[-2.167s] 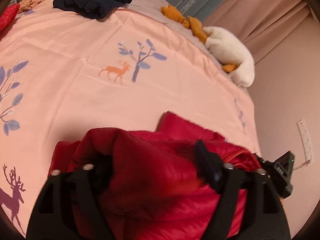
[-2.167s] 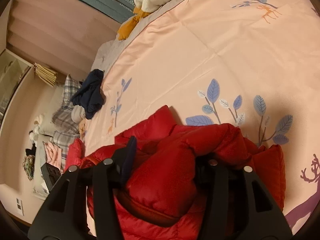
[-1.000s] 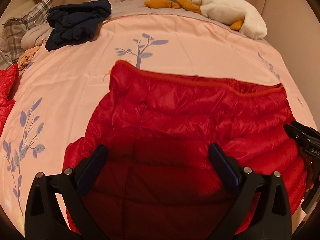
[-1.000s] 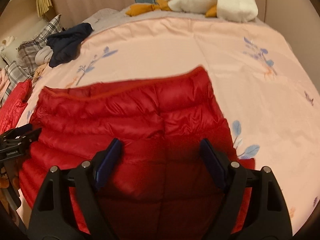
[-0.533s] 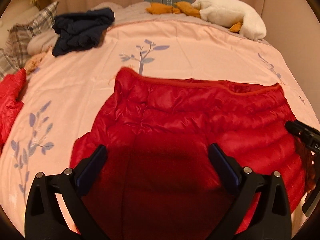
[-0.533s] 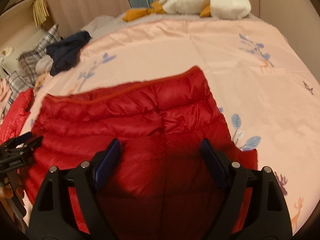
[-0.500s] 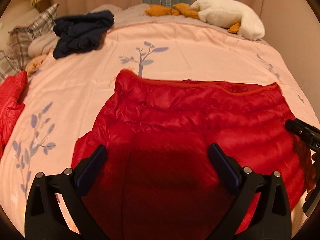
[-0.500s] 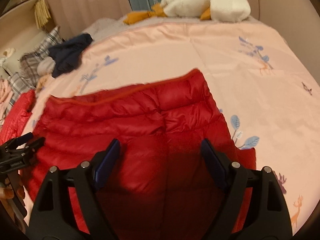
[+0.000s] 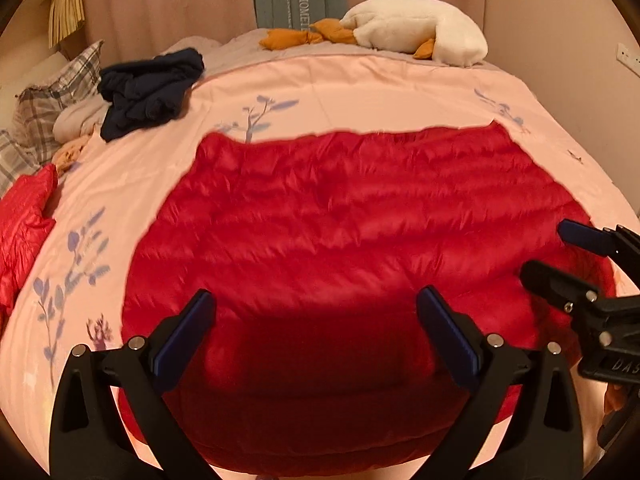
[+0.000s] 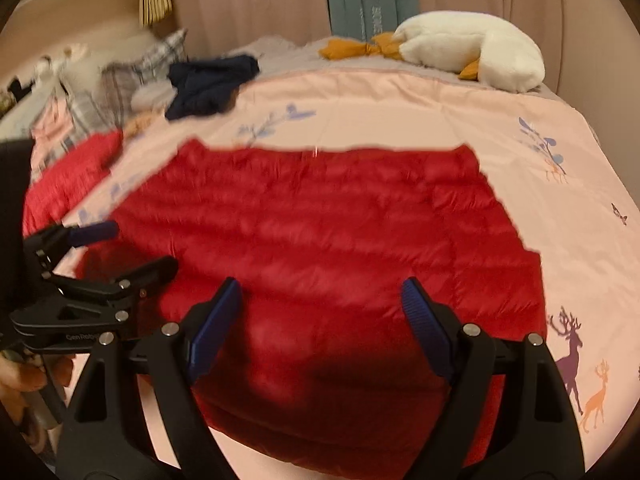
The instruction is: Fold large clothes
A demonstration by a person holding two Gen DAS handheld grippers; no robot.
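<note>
Jacket [image 9: 352, 232], bunched in both grippers two seconds ago, now lies spread flat on the bed [image 9: 360, 88] ahead of the left gripper [image 9: 316, 340] and right gripper [image 10: 320, 328], both wide open and empty, ready for folding.

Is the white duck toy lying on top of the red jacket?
No, the white duck toy lies at the far end of the bed, well apart from the red jacket.

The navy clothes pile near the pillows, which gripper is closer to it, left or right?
Left. The navy clothes pile lies at the bed's far left; the left gripper hovers over the red jacket's left part, the right gripper over its right part, farther away.
</note>
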